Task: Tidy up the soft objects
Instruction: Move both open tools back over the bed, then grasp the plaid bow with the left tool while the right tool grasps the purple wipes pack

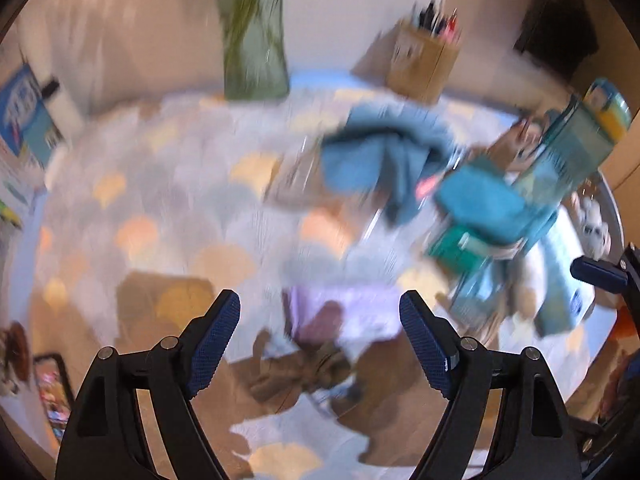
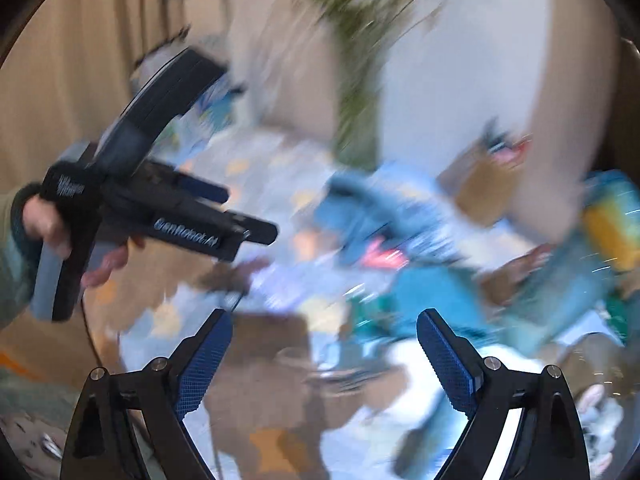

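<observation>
Both views are motion-blurred. A crumpled blue cloth (image 1: pixel 384 156) lies on the patterned tablecloth (image 1: pixel 168 184), far of centre; it also shows in the right wrist view (image 2: pixel 372 212). A teal folded cloth (image 1: pixel 480 204) lies right of it. A lilac cloth (image 1: pixel 348 312) and a brown cloth (image 1: pixel 300 372) lie just ahead of my left gripper (image 1: pixel 320 340), which is open and empty. My right gripper (image 2: pixel 324 360) is open and empty above a brown patch and white cloth (image 2: pixel 408 360). The left gripper shows in the right wrist view (image 2: pixel 240 216), held in a hand.
A green glass vase (image 1: pixel 256 40) and a brown pen holder (image 1: pixel 424 60) stand at the table's far edge. A clear bin (image 1: pixel 560 152) with teal items sits at the right. A blue box (image 1: pixel 24 116) stands at the far left.
</observation>
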A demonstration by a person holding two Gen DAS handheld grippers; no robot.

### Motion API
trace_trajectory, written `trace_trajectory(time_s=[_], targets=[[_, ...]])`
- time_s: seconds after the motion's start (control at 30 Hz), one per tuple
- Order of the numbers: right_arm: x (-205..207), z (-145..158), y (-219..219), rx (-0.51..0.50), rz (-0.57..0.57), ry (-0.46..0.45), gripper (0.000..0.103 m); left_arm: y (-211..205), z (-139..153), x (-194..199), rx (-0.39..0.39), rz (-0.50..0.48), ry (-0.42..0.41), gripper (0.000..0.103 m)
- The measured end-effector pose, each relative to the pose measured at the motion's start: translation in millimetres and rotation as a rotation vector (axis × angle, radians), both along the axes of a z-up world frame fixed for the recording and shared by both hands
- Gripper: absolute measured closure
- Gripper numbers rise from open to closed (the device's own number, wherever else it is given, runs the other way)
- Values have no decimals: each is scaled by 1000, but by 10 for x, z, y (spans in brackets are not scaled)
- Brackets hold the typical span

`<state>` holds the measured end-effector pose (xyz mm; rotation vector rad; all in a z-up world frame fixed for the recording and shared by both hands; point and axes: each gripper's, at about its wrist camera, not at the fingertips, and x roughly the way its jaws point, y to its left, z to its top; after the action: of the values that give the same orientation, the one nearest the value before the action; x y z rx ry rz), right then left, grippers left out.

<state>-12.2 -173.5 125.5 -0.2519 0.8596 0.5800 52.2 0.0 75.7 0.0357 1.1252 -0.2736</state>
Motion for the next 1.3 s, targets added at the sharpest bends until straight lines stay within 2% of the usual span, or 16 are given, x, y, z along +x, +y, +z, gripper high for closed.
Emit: trace_trajectory(time_s=[0.13,0.2,0.33,0.5,0.6,0.67,0.77,0.93,1.0,1.03,1.07,1.13,1.17,1.2,1.23,1.3], targets=[[29,-210,234,-25,87,-6,10,215,-273,-132,-47,39,42,22],[136,-319,339,-60,121,-10,10,336,-374,-187,-54,110,29,22],[393,-589,555,-152,181,-5,10,428,-527,-173,-115,154,55,22],[659,-902,815,-272,226,11,16,309,-540,-267,-31,78,0,28],[671,-976,855,-248,231,53,39,344,-520,-350,-33,67,1,43],[645,-957,815,-216,184,100,58,416,-507,-414,-34,75,4,57],[525,-926,742,-193,132,159,63,552,-494,-562,-20,85,16,64],[210,-798,576,-126,64,211,63,783,-461,-824,-5,45,71,65],[140,-766,534,-104,24,208,63,859,-470,-915,-3,19,96,61],[120,-773,527,-93,17,218,62,895,-461,-958,-6,18,106,53],[119,-787,536,-92,15,229,53,921,-446,-988,-18,18,109,46],[63,-763,546,-94,14,208,46,969,-411,-1030,-47,31,100,29],[27,-736,549,-96,17,188,40,976,-394,-1046,-47,42,84,25],[2,-721,568,-101,22,169,34,968,-391,-1057,-37,45,72,25],[-16,-717,592,-108,24,149,21,948,-408,-1063,-21,43,70,25],[-33,-737,649,-124,28,116,18,876,-460,-1065,23,29,79,25]])
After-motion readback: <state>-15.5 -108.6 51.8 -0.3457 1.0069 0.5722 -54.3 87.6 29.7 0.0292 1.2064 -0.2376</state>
